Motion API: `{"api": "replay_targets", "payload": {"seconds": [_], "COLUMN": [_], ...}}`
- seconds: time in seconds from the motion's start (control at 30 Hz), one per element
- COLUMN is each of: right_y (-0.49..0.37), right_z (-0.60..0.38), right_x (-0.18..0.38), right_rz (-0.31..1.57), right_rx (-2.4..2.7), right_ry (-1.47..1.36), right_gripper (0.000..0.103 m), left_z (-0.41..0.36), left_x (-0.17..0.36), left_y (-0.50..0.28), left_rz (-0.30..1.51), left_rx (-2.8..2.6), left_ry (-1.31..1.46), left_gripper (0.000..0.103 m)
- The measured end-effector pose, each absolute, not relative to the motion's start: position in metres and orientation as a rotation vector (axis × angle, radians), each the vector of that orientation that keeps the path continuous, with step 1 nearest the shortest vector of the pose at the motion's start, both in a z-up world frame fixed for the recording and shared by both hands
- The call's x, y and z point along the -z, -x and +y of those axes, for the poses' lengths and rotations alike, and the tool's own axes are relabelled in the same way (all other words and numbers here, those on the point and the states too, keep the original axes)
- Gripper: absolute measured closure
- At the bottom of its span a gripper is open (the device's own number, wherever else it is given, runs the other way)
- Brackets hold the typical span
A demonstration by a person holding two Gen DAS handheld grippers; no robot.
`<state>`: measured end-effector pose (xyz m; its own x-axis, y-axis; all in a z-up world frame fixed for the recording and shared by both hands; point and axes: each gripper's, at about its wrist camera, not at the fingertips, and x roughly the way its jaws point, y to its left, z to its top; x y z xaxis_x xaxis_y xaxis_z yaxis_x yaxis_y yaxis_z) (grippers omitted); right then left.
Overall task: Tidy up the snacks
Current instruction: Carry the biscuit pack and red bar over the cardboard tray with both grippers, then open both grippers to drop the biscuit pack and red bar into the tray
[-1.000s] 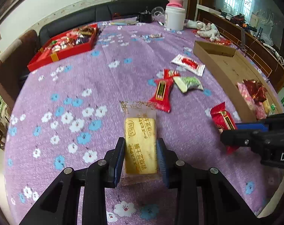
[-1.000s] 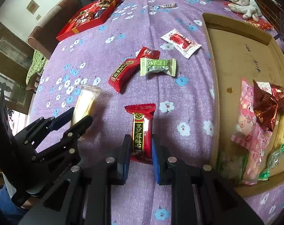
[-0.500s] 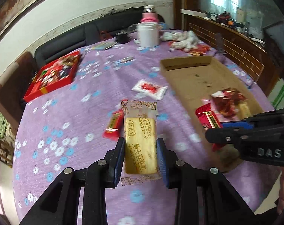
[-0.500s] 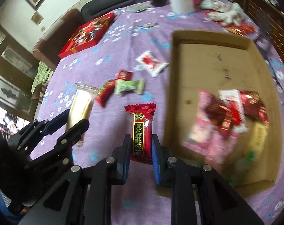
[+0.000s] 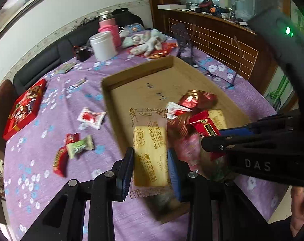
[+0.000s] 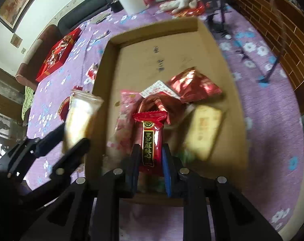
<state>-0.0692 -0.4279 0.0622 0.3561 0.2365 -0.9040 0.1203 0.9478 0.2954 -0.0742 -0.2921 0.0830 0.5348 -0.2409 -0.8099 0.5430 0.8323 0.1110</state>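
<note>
My left gripper is shut on a yellow biscuit packet and holds it above the near left edge of the cardboard tray. My right gripper is shut on a red sesame snack bar and holds it over the tray's near end, above several snacks lying there. The biscuit packet and the left gripper show at the left of the right wrist view. The red bar and the right gripper show at the right of the left wrist view.
On the purple flowered cloth left of the tray lie a white-red packet, a green candy and a red bar. A red snack box sits far left. A white jar, pink flask and gloves stand behind.
Both grippers have lifted their snacks off the cloth and carried them right, from beside the tray to over its near end. Both stay shut.
</note>
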Motion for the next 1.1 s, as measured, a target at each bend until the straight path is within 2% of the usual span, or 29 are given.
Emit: {"api": "replay_targets", "payload": {"seconds": [0.37, 1.1], "right_y": [0.074, 0.064], "right_z": [-0.451, -0.446], "right_x": [-0.06, -0.051], "right_rz": [1.212, 1.241], "right_rx": [-0.059, -0.064], "right_ry": [-0.341, -0.326], "right_gripper": [0.083, 0.082], "left_z": [-0.319, -0.321], "left_x": [-0.063, -0.052], "left_y": [0.072, 0.064], "left_rz": [0.894, 0.892], "left_rx": [0.475, 0.464], "left_ry": [-0.426, -0.465], "left_gripper": [0.068, 0.068]}}
